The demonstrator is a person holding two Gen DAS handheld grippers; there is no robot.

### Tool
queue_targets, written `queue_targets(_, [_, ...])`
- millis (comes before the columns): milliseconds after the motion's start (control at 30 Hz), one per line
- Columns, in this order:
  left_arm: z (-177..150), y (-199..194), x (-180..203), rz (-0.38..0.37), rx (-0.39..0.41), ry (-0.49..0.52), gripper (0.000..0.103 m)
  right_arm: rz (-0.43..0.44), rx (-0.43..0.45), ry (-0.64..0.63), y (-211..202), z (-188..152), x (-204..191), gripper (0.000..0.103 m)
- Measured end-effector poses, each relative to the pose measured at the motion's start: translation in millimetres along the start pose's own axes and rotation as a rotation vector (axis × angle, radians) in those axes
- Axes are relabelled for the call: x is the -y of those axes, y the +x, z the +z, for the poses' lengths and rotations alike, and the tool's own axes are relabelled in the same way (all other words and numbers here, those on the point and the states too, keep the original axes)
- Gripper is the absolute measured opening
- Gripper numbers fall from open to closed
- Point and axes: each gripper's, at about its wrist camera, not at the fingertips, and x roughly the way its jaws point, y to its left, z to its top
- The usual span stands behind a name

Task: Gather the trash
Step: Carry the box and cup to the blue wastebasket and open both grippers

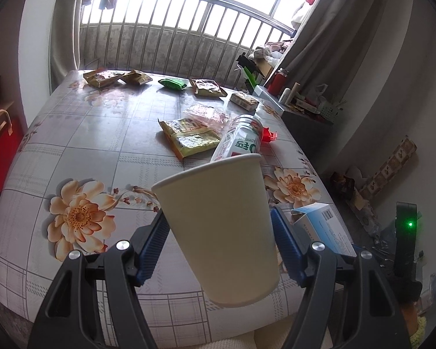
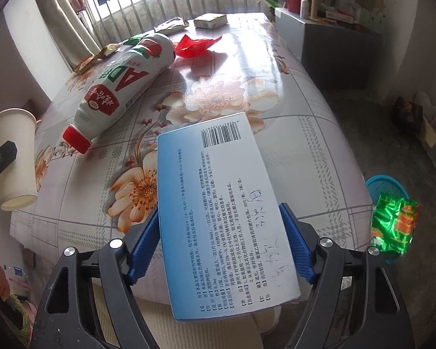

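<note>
Left fingers [image 1: 165, 247] clamped on cup [image 1: 218, 226], tilted, raised off counter [image 1: 101, 145]. Right fingers [image 2: 295, 241] clamped on box [image 2: 218, 203] sides, box lying between them.

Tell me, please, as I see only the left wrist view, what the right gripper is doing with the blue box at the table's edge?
Observer: The right gripper is shut on the medicine box, pads on its long edges.
Operator: Is there a bin anywhere?
Observer: A blue basket stands on the floor beside the table, a green wrapper at its rim.
Operator: And the bottle's cap?
Observer: The drink bottle has its red cap on.
</note>
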Motion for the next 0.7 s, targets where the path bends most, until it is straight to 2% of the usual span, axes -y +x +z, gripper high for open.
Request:
queue_targets(367, [4, 0, 18, 0.001, 0.016, 0.045, 0.068, 0.137, 0.038, 0.104, -16, 1, 23, 0.072])
queue_targets(700, [7, -3, 36, -0.016, 0.029, 0.084, 0.068, 0.222, 0.090, 0.197, -41, -2, 47, 0.071])
